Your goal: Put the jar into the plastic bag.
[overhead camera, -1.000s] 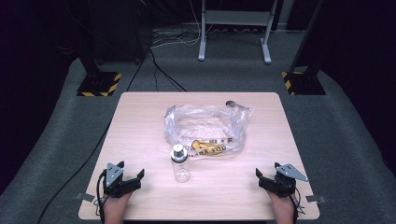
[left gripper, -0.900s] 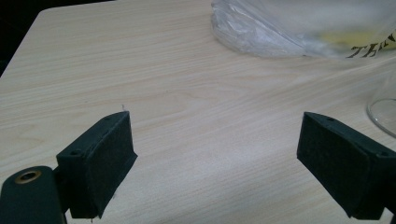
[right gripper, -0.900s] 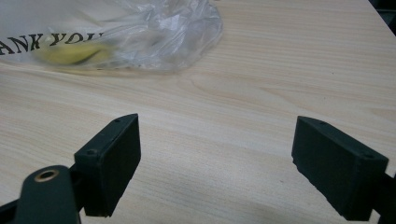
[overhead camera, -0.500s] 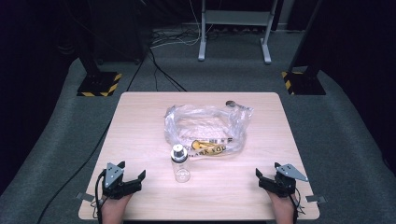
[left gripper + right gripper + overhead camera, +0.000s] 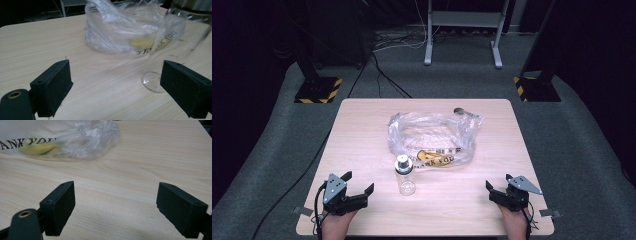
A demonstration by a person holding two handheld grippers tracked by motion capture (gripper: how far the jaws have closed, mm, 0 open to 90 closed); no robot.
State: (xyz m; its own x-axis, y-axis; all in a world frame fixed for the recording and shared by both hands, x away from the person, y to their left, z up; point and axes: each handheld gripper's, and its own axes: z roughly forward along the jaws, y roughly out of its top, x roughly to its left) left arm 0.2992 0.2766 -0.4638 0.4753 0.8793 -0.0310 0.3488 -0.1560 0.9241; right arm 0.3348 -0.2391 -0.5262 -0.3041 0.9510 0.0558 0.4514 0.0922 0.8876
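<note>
- Nothing has shifted over the last second: in the high view the left gripper (image 5: 357,188) sits at the lower left of the frame exactly as before, and the right gripper (image 5: 498,188) at the lower right likewise. I'd take that as work not begun, both hands waiting at the near edge.
- Each gripper has its jaws spread wide with nothing between them; the gripper views show bare wood between the black pads.
- The glass bottle (image 5: 405,175) with its metal cap stands upright low in the centre of the frame, nearer the left gripper than the right. In the left gripper view its clear base (image 5: 152,81) sits just beside the right-hand jaw, not touching it.
- The clear plastic bag (image 5: 432,137) lies crumpled in the middle of the frame, just behind the bottle, its printed edge close to it.
- The table (image 5: 362,130) has open wood along both side margins and across the bottom strip, so either hand has room to come forward; the tight spot is between bottle and bag.
</note>
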